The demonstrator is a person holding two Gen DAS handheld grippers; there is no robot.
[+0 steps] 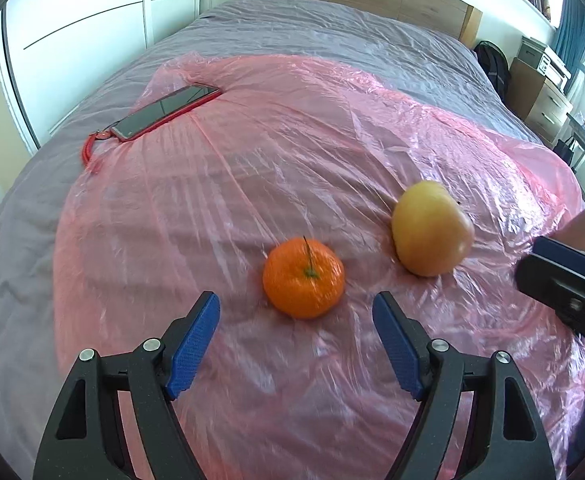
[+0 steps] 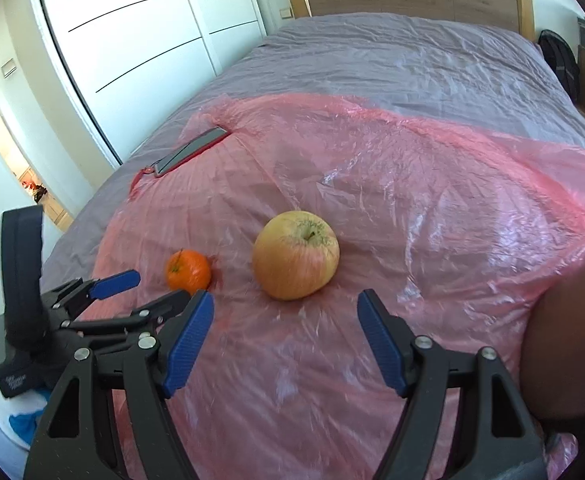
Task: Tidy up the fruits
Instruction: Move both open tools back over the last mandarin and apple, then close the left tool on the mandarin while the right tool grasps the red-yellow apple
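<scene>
An orange mandarin with a green stem lies on pink plastic sheeting spread over a bed. A yellow-red apple lies to its right. My left gripper stands open just short of the mandarin, blue pads apart, nothing between them. In the right wrist view the apple sits just ahead of my open right gripper, with the mandarin to its left. The left gripper shows there at the left, beside the mandarin. The right gripper's body enters the left view's right edge.
A phone in a red case with a red cord lies at the sheeting's far left corner. The grey bed cover stretches to a wooden headboard. White wardrobe doors stand left; a backpack and drawers stand right. A person's arm is at the right edge.
</scene>
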